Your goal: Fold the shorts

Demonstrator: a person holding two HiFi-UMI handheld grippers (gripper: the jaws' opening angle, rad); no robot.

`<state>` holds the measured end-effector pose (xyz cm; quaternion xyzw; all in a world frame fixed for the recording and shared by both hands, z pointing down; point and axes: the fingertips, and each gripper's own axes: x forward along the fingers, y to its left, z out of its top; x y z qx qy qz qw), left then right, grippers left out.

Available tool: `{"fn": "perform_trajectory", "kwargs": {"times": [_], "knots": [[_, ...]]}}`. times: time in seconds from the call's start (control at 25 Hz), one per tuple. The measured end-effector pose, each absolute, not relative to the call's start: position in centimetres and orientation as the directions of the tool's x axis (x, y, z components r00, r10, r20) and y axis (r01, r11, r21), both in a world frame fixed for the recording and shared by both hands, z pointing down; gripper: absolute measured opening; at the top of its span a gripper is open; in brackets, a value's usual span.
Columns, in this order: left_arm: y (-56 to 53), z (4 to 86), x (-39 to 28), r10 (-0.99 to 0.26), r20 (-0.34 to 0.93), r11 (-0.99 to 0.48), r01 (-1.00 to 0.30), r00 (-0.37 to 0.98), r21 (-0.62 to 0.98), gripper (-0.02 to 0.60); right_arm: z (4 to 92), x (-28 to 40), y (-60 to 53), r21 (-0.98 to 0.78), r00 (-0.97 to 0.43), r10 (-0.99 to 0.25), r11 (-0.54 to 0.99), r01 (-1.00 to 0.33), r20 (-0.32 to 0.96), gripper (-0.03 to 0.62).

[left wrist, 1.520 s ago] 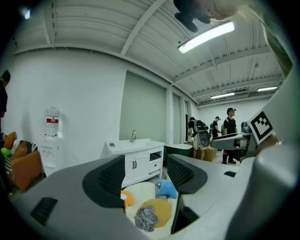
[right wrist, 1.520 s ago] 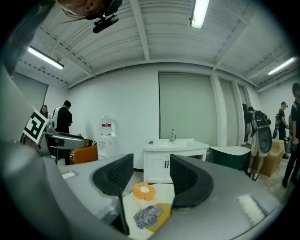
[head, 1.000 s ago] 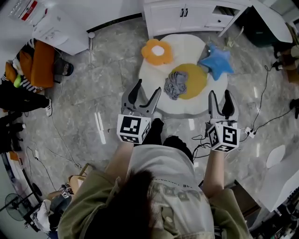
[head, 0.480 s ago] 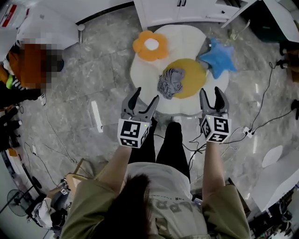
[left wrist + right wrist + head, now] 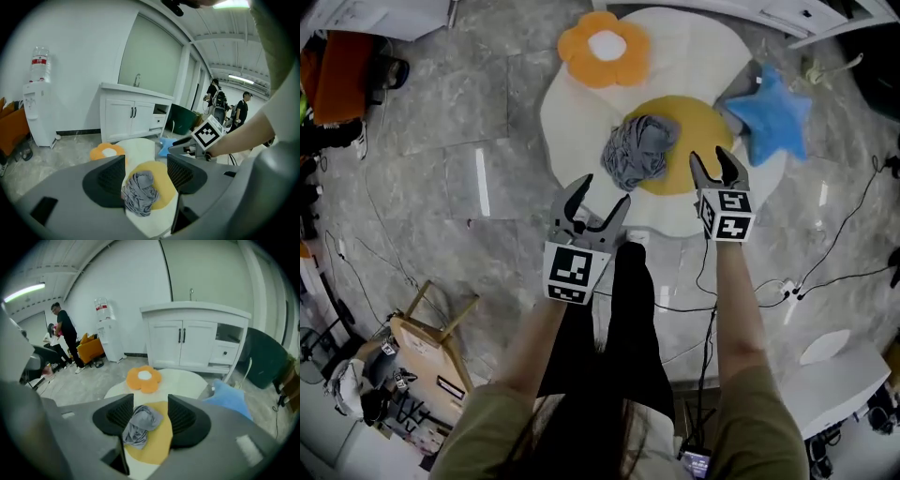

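Observation:
The grey shorts (image 5: 637, 150) lie crumpled in a heap on the yellow centre of a white egg-shaped rug (image 5: 698, 56) on the floor. My left gripper (image 5: 602, 190) hangs open over the rug's near edge, just short of the shorts and slightly left of them. My right gripper (image 5: 712, 157) is open too, beside the heap on its right, over the yellow patch. Neither touches the cloth. In the left gripper view the shorts (image 5: 139, 192) show between the empty jaws of the left gripper (image 5: 146, 176). In the right gripper view the shorts (image 5: 139, 423) show likewise beyond the right gripper (image 5: 150, 416).
An orange flower cushion (image 5: 603, 47) lies on the rug's far left, a blue star cushion (image 5: 773, 117) on its right. My black-trousered legs (image 5: 623, 309) stand at the near edge. Cables (image 5: 825, 281) run over the marble floor. A white cabinet (image 5: 192, 341) and people stand beyond.
Both grippers have dropped and moved forward towards the rug, the right one further. The rug and shorts now fill more of the head view. Both grippers stay open as before.

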<state>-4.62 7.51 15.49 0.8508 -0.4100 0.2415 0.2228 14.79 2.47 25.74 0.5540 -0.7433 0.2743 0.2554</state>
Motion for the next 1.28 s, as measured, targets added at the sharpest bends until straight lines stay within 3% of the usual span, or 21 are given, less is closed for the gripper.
{"fn": "perform_trajectory", "kwargs": {"times": [0.44, 0.76, 0.96, 1.16, 1.28], "knots": [[8.8, 30.7, -3.6, -0.515, 0.666, -0.581, -0.791, 0.54, 0.192, 0.274, 47.8, 15.4, -1.7, -0.219, -0.27, -0.505, 0.158, -0.963, 0.82, 0.23], [9.6, 34.9, -4.2, -0.477, 0.693, -0.581, -0.786, 0.541, 0.213, 0.275, 54.5, 14.6, -2.1, -0.145, -0.207, -0.375, 0.187, -0.972, 0.904, 0.23], [8.9, 34.7, -4.6, -0.471, 0.685, -0.606, -0.768, 0.555, 0.206, 0.275, 55.6, 14.3, -1.9, -0.119, -0.173, -0.355, 0.168, -0.979, 0.919, 0.227], [9.0, 35.2, -5.5, -0.46, 0.698, -0.604, -0.769, 0.549, 0.208, 0.275, 54.7, 14.4, -2.2, -0.054, -0.134, -0.408, 0.2, -0.978, 0.903, 0.068], [9.4, 35.0, -5.7, -0.447, 0.703, -0.608, -0.765, 0.552, 0.214, 0.275, 53.4, 13.8, -1.6, -0.045, -0.164, -0.42, 0.279, -0.959, 0.893, 0.025]]}}
